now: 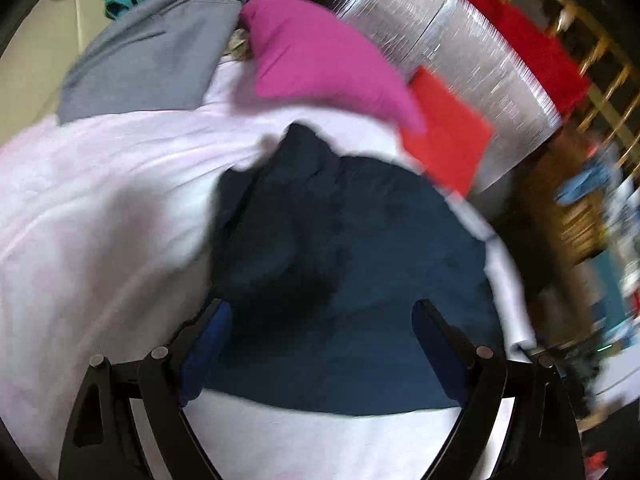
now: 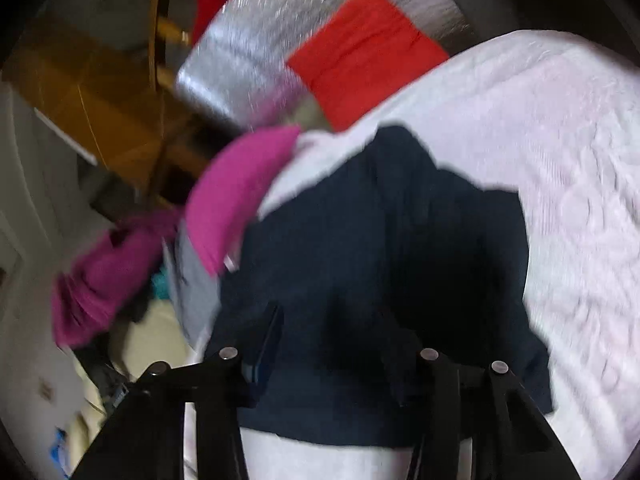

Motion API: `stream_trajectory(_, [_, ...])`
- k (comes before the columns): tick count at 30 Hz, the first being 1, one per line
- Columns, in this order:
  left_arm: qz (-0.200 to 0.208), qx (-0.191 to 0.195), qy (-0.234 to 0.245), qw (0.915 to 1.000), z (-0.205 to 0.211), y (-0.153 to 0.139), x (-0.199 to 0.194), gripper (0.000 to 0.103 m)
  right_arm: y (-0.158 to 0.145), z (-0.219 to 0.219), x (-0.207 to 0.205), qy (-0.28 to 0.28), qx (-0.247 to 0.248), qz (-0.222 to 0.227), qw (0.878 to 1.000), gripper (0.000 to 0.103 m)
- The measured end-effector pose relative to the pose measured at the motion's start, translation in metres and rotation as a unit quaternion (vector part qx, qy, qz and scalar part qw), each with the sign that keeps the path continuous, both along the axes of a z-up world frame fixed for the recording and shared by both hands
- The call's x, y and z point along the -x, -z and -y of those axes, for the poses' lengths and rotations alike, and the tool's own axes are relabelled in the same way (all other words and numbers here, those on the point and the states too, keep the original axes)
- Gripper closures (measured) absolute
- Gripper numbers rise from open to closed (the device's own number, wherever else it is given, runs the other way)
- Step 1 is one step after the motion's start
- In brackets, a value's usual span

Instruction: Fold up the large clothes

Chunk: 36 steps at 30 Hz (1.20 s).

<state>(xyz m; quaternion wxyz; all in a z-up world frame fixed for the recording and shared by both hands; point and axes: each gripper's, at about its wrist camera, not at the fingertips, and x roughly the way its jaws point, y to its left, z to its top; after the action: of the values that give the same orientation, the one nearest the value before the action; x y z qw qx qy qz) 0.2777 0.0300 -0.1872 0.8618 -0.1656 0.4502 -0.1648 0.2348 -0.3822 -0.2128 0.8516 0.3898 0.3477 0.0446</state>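
Observation:
A dark navy garment (image 1: 344, 264) lies bunched on a pale pink quilted bedcover (image 1: 100, 208). My left gripper (image 1: 320, 320) is open, its two blue-padded fingers spread wide just above the garment's near part. In the right wrist view the same navy garment (image 2: 380, 260) lies on the bedcover (image 2: 560, 180). My right gripper (image 2: 332, 336) hovers over the garment's near edge, jaws apart, left finger (image 2: 268, 340) plain, right finger dark against the cloth. Both views are blurred.
A magenta garment (image 1: 320, 60), a grey garment (image 1: 152, 52) and a folded red cloth (image 1: 444, 140) lie beyond the navy one. A silver foil-covered surface (image 1: 452, 52) and wooden rails (image 1: 600, 92) stand at the back. The magenta garment (image 2: 232, 200) hangs over the bed's left edge.

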Motion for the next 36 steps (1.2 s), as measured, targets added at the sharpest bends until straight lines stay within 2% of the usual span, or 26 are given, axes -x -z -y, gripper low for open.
stream_trajectory(1, [-0.012, -0.049, -0.008, 0.9987, 0.006, 0.010, -0.001, 0.011, 0.007, -0.005, -0.007, -0.001, 0.016, -0.016, 1.000, 0.053])
stream_trajectory(2, [-0.035, -0.085, -0.008, 0.9957, 0.011, 0.022, -0.004, 0.011, 0.020, -0.011, -0.014, -0.003, 0.040, -0.052, 0.998, 0.056])
stream_trajectory(4, [-0.061, -0.116, 0.004, 0.9913, 0.015, 0.040, -0.008, 0.009, 0.044, -0.011, -0.021, -0.007, 0.036, -0.085, 0.996, 0.061])
stream_trajectory(6, [-0.081, -0.110, -0.002, 0.9906, 0.010, 0.044, -0.006, 0.009, 0.044, -0.010, -0.020, -0.004, 0.032, -0.087, 0.996, 0.061])
stream_trajectory(10, [-0.079, -0.118, -0.022, 0.9896, 0.005, 0.020, -0.001, 0.009, 0.028, -0.007, -0.014, -0.015, 0.042, -0.103, 0.994, 0.060])
stream_trajectory(13, [-0.057, -0.121, -0.033, 0.9905, 0.013, -0.011, 0.004, 0.009, 0.004, -0.010, -0.011, -0.016, 0.062, -0.082, 0.995, 0.059])
stream_trajectory(15, [-0.045, -0.136, -0.052, 0.9882, 0.027, -0.029, 0.005, 0.009, -0.012, -0.011, -0.016, -0.016, 0.061, -0.068, 0.996, 0.055])
stream_trajectory(18, [-0.003, -0.148, -0.080, 0.9858, 0.047, -0.049, 0.007, 0.009, -0.035, -0.018, -0.038, -0.018, 0.098, -0.059, 0.993, 0.046])
stream_trajectory(20, [0.010, -0.151, -0.096, 0.9838, 0.055, -0.049, 0.000, 0.009, -0.042, -0.022, -0.067, -0.022, 0.105, -0.065, 0.992, 0.046])
stream_trajectory(24, [-0.005, -0.163, -0.091, 0.9823, 0.061, -0.014, -0.027, 0.009, -0.035, -0.016, -0.120, 0.003, 0.094, -0.078, 0.992, 0.040])
stream_trajectory(27, [-0.026, -0.182, -0.111, 0.9766, 0.049, 0.015, -0.047, 0.009, -0.011, -0.011, -0.164, 0.008, 0.103, -0.096, 0.990, 0.040])
stream_trajectory(29, [-0.049, -0.145, -0.120, 0.9810, 0.032, 0.016, -0.061, 0.009, 0.023, -0.004, -0.197, 0.021, 0.116, -0.153, 0.981, 0.040])
stream_trajectory(31, [-0.049, -0.134, -0.130, 0.9811, 0.017, 0.012, -0.069, 0.009, 0.039, 0.000, -0.211, 0.018, 0.130, -0.175, 0.976, 0.040])
stream_trajectory(33, [-0.058, -0.156, -0.145, 0.9754, 0.004, 0.014, -0.075, 0.009, 0.034, -0.002, -0.213, 0.028, 0.139, -0.181, 0.973, 0.040])
stream_trajectory(35, [-0.073, -0.124, -0.152, 0.9779, -0.014, 0.015, -0.078, 0.009, 0.020, -0.011, -0.210, 0.030, 0.154, -0.176, 0.972, 0.040])
stream_trajectory(36, [-0.076, -0.111, -0.159, 0.9781, -0.021, 0.014, -0.076, 0.009, 0.007, -0.021, -0.203, 0.020, 0.155, -0.151, 0.976, 0.040])
